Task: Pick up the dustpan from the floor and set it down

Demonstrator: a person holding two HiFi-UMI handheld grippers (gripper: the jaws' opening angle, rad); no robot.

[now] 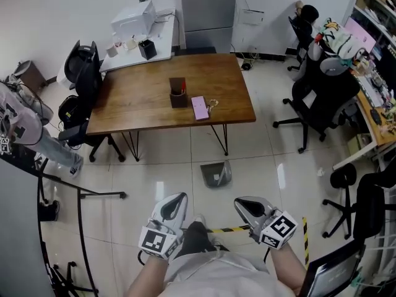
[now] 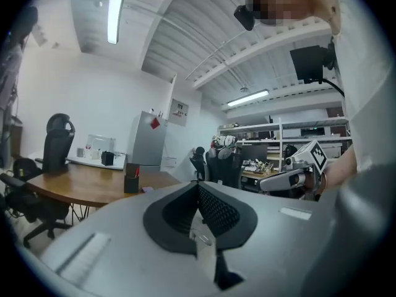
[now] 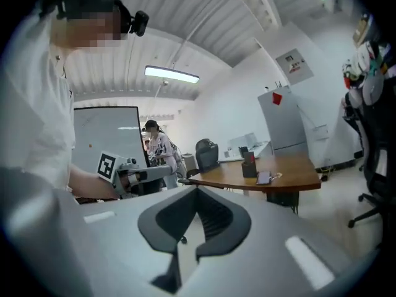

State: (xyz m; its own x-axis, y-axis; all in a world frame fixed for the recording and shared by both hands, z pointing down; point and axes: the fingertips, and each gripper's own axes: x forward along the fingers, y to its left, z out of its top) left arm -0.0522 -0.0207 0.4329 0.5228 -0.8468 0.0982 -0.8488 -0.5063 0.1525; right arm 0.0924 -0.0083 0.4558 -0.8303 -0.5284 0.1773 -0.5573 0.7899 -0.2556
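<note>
The grey dustpan lies on the tiled floor, just in front of the wooden counter. The left gripper and right gripper are held well clear of it, both jaws pressed together on nothing.

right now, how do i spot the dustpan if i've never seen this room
Find the big wooden table in the middle of the room. On the pale floor tiles just off its near edge lies the dustpan, a grey scoop lying low and alone, unlike the black chairs standing around.
</note>
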